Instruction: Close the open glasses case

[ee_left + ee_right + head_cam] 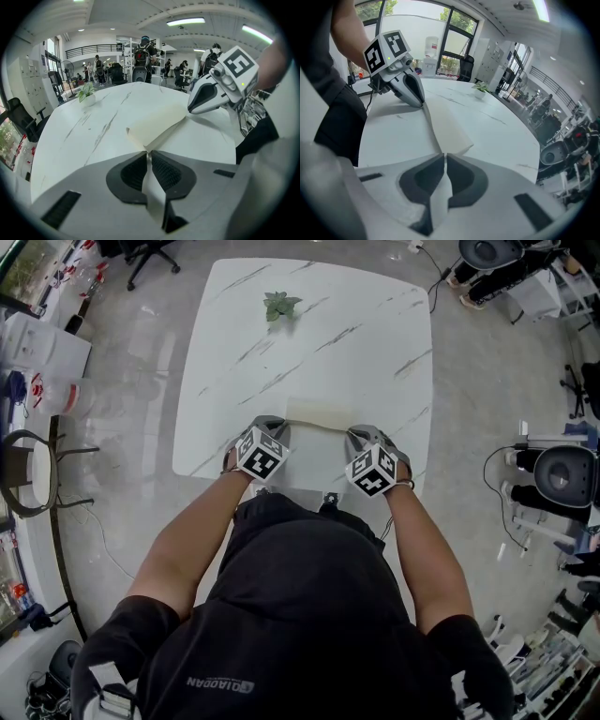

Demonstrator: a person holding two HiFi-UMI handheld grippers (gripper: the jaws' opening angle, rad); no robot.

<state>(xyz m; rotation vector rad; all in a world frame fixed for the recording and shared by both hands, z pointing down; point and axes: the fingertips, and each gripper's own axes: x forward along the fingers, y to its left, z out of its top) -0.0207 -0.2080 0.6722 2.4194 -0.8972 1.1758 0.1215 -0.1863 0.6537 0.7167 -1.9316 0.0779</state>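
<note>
A cream, flat-folding glasses case (319, 414) lies open near the front edge of the white marble table (309, 334). My left gripper (278, 425) pinches the left end of its near flap. My right gripper (354, 432) pinches the right end. In the left gripper view the thin flap runs between the dark pads (136, 171) of my left gripper (149, 152), and the case (157, 123) stretches toward the right gripper (190, 110). In the right gripper view the flap sits between the jaws of my right gripper (444, 154). There the case (447, 124) reaches to the left gripper (421, 102).
A small green plant (280, 306) stands at the table's far side. Office chairs (150, 254) and equipment (562, 474) stand on the floor around the table. The person's body is close against the table's front edge.
</note>
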